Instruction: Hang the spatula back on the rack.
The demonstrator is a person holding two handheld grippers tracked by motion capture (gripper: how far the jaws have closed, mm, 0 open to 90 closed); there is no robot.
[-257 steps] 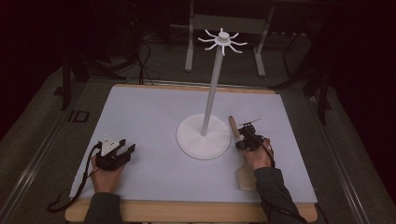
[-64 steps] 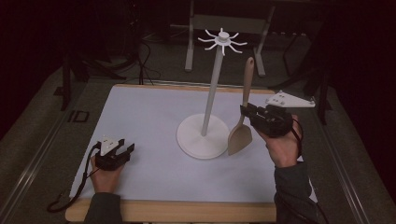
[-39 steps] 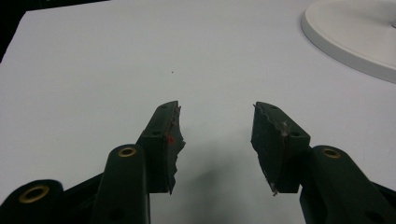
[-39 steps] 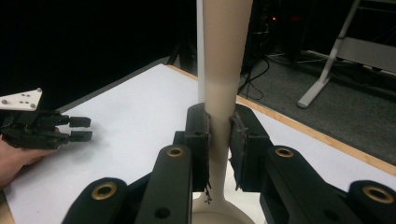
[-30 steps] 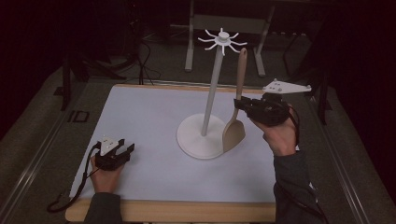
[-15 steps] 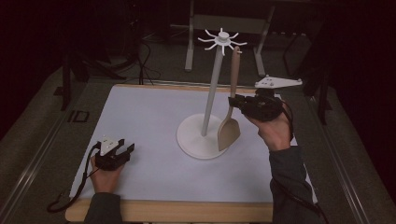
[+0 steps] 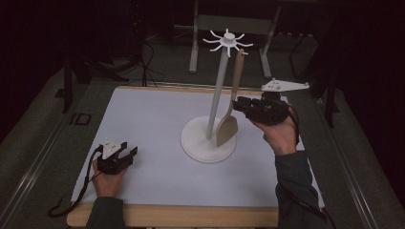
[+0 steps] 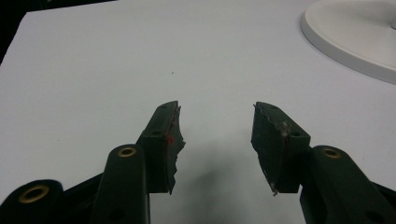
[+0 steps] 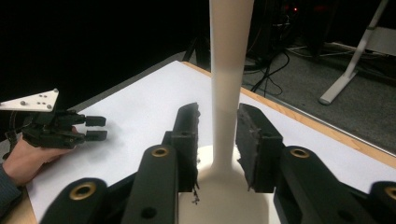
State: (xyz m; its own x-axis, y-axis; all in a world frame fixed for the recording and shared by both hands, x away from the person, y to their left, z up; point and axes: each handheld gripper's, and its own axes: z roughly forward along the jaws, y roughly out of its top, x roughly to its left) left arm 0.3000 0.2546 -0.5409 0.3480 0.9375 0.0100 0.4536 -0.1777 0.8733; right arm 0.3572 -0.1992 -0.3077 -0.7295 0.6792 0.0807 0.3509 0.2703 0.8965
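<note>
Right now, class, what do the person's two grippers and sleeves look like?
Both grippers, left and right, are black with two jaws, brass-coloured rivets and worn pads. Each carries a grey three-cornered plate and trails a black cable. The sleeves are dark grey.

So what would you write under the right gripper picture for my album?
The right gripper's jaws have just loosened around an upright wooden spatula above the white table.

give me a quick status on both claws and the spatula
Right claw just opening, gaps beside wooden spatula handle. Spatula upright at hook stand, hang unconfirmed. Left claw open, empty, on table. Nothing in the way.
</note>
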